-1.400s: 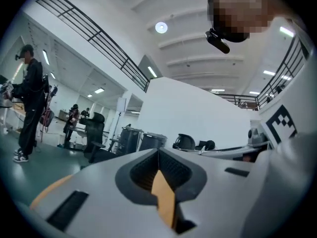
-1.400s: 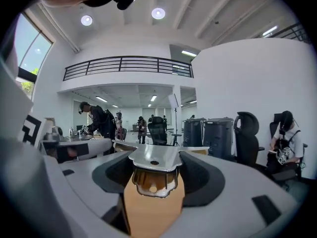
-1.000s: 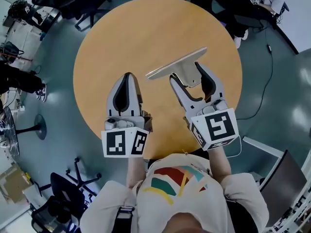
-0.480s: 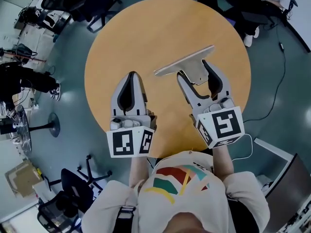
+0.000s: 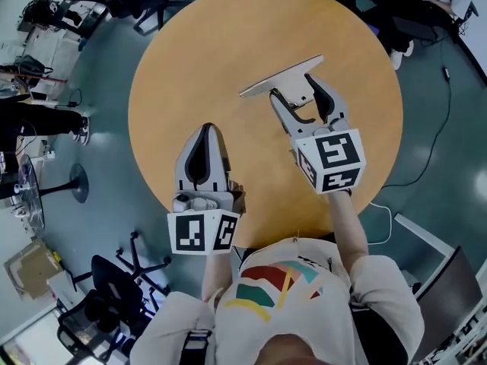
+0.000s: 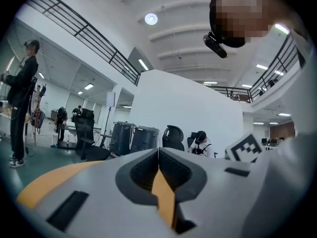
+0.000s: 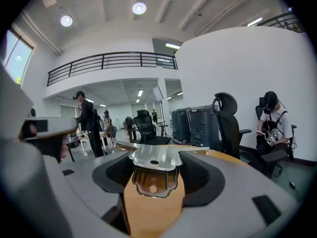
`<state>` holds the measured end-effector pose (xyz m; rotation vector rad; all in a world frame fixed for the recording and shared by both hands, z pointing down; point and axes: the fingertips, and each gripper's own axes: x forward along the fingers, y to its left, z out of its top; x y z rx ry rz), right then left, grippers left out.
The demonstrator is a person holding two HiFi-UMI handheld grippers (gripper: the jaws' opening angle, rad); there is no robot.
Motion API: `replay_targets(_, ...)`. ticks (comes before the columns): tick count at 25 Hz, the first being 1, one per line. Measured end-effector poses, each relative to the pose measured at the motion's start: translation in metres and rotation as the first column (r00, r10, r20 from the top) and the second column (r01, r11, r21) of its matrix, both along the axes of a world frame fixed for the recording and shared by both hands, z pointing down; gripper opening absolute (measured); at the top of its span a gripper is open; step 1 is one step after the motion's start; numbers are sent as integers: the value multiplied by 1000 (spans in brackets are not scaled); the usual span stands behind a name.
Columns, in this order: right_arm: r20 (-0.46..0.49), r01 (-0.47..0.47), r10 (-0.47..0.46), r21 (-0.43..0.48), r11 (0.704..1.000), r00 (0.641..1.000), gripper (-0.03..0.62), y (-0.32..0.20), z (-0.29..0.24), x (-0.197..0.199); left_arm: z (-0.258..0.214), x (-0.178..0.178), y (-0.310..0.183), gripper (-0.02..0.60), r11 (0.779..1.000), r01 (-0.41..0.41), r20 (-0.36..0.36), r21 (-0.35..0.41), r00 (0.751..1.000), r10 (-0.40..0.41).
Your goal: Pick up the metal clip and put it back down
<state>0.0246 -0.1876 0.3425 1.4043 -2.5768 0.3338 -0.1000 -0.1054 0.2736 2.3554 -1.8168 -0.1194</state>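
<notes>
A metal clip with a long flat bar and a wide tab lies right of the middle of the round wooden table. My right gripper straddles the tab, and in the right gripper view the clip sits between the jaws with both pads against its sides. Whether the clip is off the wood I cannot tell. My left gripper is over the table's near left part, shut and empty. Its jaws meet in a thin line in the left gripper view.
Black office chairs stand on the grey floor around the table. A cable trails on the floor at the right. A person stands at the left, and another sits at the right.
My right gripper has slid forward along the tab and its jaws have narrowed onto it. The left gripper has stayed shut in about the same place.
</notes>
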Motion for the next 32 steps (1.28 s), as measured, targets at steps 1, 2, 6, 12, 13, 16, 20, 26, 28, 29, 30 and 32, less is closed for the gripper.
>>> replay_targets(1, -21, 6, -7, -20, 1000, 1000, 301, -15, 15, -4, 8, -1, -2, 48, 1000, -1, -8, -15, 1000, 1)
replay_targets(2, -41, 10, -12, -42, 999, 999, 301, -31, 31, -8, 16, -2, -6, 48, 1000, -3, -11, -30, 1000, 3)
replay_targets(6, -106, -1, -15, -151, 988, 994, 301, -106, 104, -29, 55, -13, -29, 48, 996, -6, -13, -88, 1000, 5)
replay_targets(12, -198, -23, -26, -241, 970, 980, 301, -201, 188, -59, 132, -46, -60, 48, 973, 54, 52, -226, 998, -43)
replay_targets(13, -203, -19, -33, -248, 969, 979, 301, -214, 199, -63, 146, -54, -65, 48, 966, 72, 59, -247, 996, -59)
replay_targets(16, -231, -12, -52, -266, 964, 972, 301, -246, 225, -69, 180, -68, -79, 48, 947, 121, 94, -298, 991, -97)
replay_targets(20, -295, -30, -60, -294, 955, 954, 301, -266, 245, -67, 199, -74, -91, 48, 939, 136, 105, -317, 989, -108)
replay_targets(26, -341, -45, -41, -241, 969, 939, 301, -266, 253, -69, 213, -61, -98, 48, 937, 117, 129, -328, 989, -78)
replay_targets(28, -352, -40, -40, -217, 975, 935, 301, -266, 252, -69, 210, -57, -98, 48, 940, 105, 123, -326, 990, -67)
replay_targets(29, -354, -41, -39, -216, 976, 934, 302, -266, 253, -68, 209, -55, -96, 48, 940, 101, 123, -325, 990, -64)
replay_targets(30, -356, -43, -38, -218, 975, 934, 302, -265, 253, -67, 207, -55, -95, 48, 941, 99, 124, -324, 990, -62)
replay_targets(32, -366, -43, -39, -213, 976, 930, 302, -264, 250, -67, 204, -56, -95, 48, 942, 105, 129, -318, 989, -67)
